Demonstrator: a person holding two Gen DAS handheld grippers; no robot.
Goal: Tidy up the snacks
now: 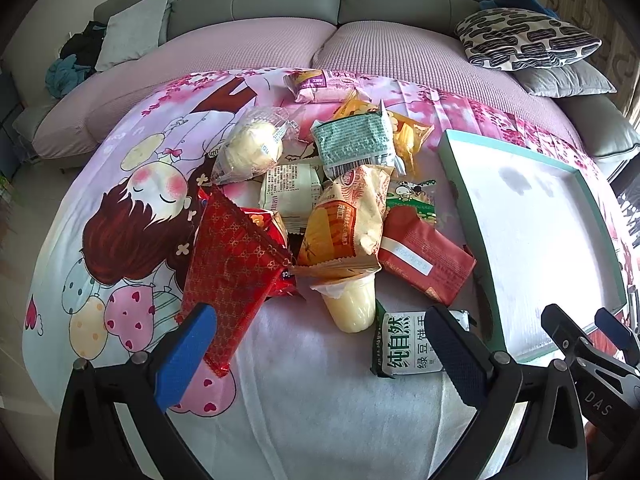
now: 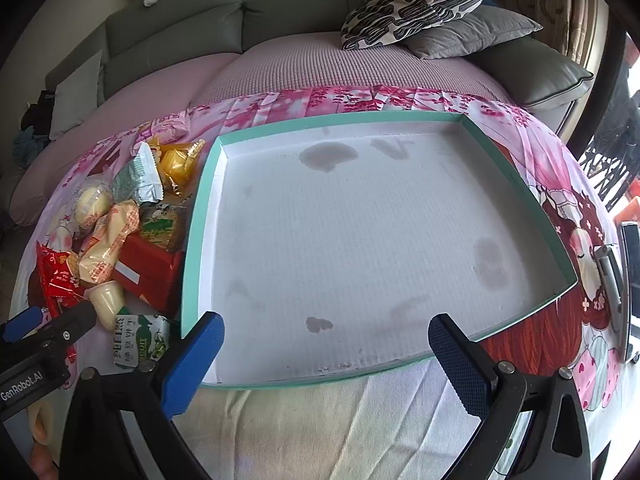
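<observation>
Roughly a dozen wrapped snacks (image 1: 336, 196) lie heaped at the centre of the left wrist view, none yet sorted. I judge the teal-rimmed tray (image 2: 200, 216), its stained white floor bare, sits at 3 o'clock of the heap so that items can be carried straight across. My left gripper (image 1: 324, 352) hovers spread wide and empty at the heap's 6 o'clock edge, facing a pale pudding cup (image 1: 352, 304) and a green-and-white packet (image 1: 408, 344). My right gripper (image 2: 326, 344) stands parted, holding nothing, over the tray's near rim. Wrappers look crinkled, glossy and light; a red patterned pouch (image 1: 236, 264) lies at 9 o'clock.
</observation>
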